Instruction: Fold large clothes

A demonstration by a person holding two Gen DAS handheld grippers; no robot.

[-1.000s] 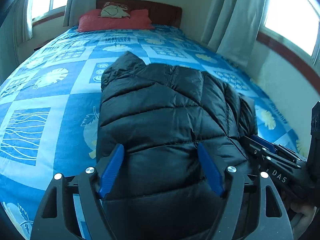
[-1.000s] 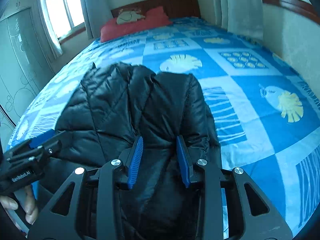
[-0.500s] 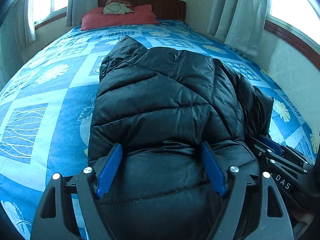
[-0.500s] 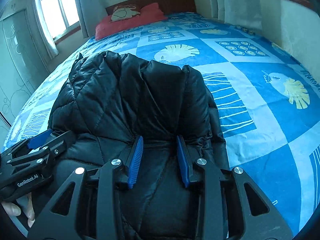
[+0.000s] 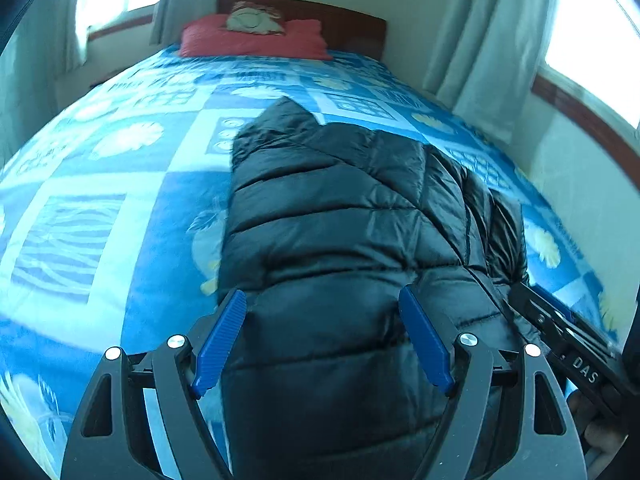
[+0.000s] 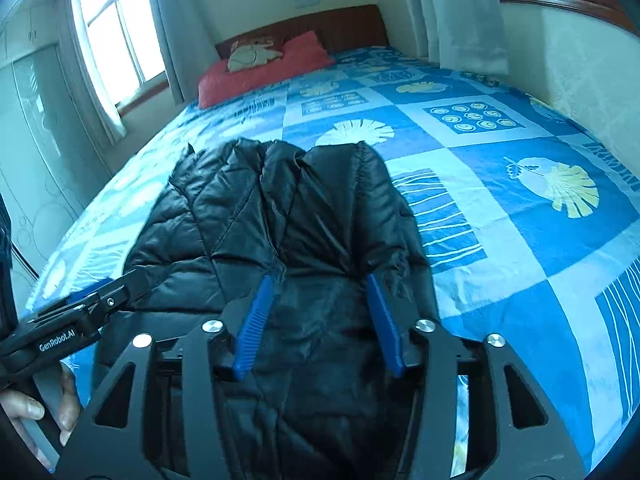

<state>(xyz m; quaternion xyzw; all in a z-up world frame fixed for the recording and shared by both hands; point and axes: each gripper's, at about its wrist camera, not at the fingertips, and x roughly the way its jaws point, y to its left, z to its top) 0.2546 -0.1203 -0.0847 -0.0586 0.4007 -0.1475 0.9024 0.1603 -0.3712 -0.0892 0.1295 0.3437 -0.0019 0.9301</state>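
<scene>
The black jacket lies folded on the bed, near edge; left gripper spread wide above it, right gripper opening, pinching nothing

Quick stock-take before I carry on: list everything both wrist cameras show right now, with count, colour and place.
jacket: one, black, quilted, lying on the near half of the bed
bedspread: one, blue with pale leaf and shell squares, covering the bed
pillow: one, red, at the headboard
cushion: one, cream, on the pillow
headboard: one, dark wood, far end
curtains: pale, beside the windows
left gripper: black with blue pads, open over the jacket's near edge
right gripper: black with blue pads, jaws opening, jacket fabric between them
hand: one, gripping the left gripper's handle
</scene>
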